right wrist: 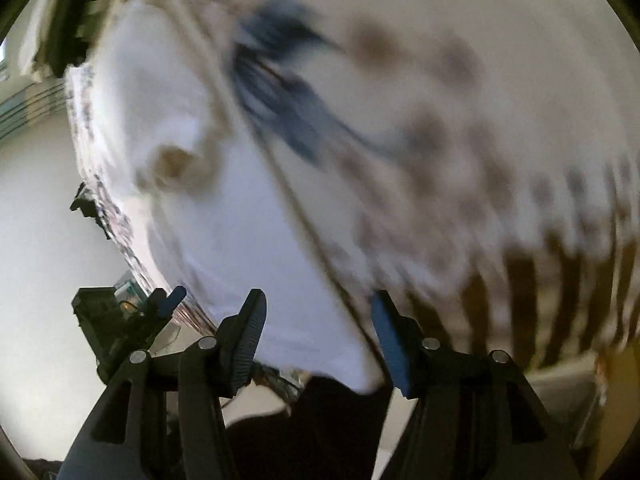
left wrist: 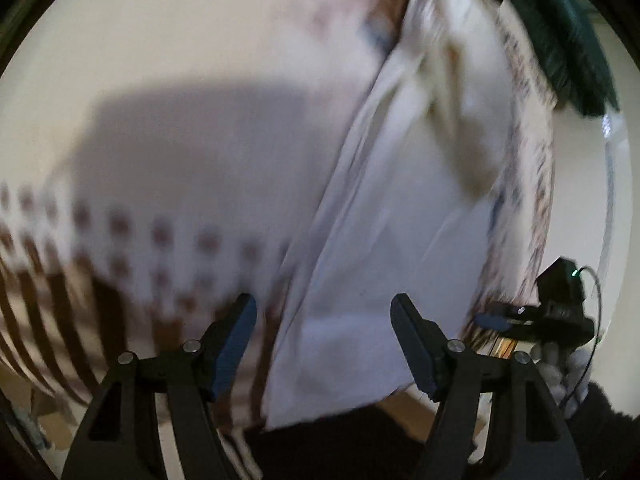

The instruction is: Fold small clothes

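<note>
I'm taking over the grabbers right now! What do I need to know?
Left gripper: open, holding nothing. The white garment lies just ahead of its fingers.
Right gripper: open too, empty, with the same white garment in front of it.
The garment rests on a patterned cloth with brown spots and stripes. The pictures are blurry, so I cannot tell how many folds are in it; one long edge runs across it like a crease.
Left to do: grab an edge with both grippers and finish folding. A dark green thing sits at the far side; I cannot tell what it is.
</note>
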`<state>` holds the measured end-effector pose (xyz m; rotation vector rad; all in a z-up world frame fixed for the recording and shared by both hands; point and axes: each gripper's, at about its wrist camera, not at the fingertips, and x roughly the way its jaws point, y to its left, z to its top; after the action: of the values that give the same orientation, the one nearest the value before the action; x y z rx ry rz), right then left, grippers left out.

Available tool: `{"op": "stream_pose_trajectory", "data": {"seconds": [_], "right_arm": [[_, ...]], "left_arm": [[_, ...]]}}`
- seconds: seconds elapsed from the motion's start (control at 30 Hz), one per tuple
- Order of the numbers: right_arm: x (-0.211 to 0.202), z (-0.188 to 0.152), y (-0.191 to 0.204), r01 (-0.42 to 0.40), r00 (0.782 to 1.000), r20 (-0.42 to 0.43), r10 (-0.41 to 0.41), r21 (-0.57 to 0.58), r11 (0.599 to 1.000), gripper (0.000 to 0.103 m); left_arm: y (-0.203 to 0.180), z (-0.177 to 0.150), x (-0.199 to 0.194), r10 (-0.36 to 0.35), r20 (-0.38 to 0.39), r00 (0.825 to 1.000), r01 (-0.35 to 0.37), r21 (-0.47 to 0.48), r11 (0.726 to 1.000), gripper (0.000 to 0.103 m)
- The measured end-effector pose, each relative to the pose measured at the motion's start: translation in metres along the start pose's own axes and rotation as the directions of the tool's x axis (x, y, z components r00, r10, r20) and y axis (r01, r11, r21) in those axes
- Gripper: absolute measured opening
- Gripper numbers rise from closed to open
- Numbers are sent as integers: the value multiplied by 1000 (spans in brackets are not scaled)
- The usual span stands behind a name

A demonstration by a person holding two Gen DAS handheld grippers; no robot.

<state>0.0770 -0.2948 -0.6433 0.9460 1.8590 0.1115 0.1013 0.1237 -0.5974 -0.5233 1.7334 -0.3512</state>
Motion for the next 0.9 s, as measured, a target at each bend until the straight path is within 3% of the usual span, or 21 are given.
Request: {"op": "stream_pose_trajectory", "data": {"seconds": [0.13, 0.27, 0.37, 0.4, 0.43, 0.5, 0.6, 0.73, 0.9], "right_arm": [[22, -17, -29, -6, 998, -69, 7, 7, 1000, 57], [51, -22, -30, -34, 990, -136, 31, -21, 999, 57], [62, -26, -27, -49, 989, -140, 44, -33, 998, 57], [65, -22, -16, -51, 990, -131, 46, -32, 998, 55], [64, -25, -14, -53, 991, -122, 48, -40, 998, 41], [69, -27, 3, -88, 988, -133, 78, -68, 994, 21], [64, -33, 19, -108, 989, -112, 96, -112, 988, 8], [43, -38, 21, -125, 990, -75, 116, -127, 984, 6], [1, -33, 47, -188, 982, -12, 188, -160, 969, 5]], "left_arm": [[4, -17, 25, 2, -44, 999, -1, 17, 1000, 67], [-5, -25, 31, 6, -13, 1000, -6, 24, 1000, 68], [-15, -32, 32, -17, -3, 1000, 17, 39, 999, 66], [-19, -35, 33, -20, -6, 1000, 21, 46, 999, 53], [-23, -36, 34, -7, -8, 1000, 7, 54, 999, 26], [-26, -41, 34, 2, -10, 1000, -1, 55, 999, 14], [-23, -46, 26, -30, 23, 999, 30, -5, 1000, 7], [-27, -48, 7, -105, 55, 993, 108, -61, 992, 6], [-46, -24, -44, -243, 150, 958, 255, -68, 964, 6]]}}
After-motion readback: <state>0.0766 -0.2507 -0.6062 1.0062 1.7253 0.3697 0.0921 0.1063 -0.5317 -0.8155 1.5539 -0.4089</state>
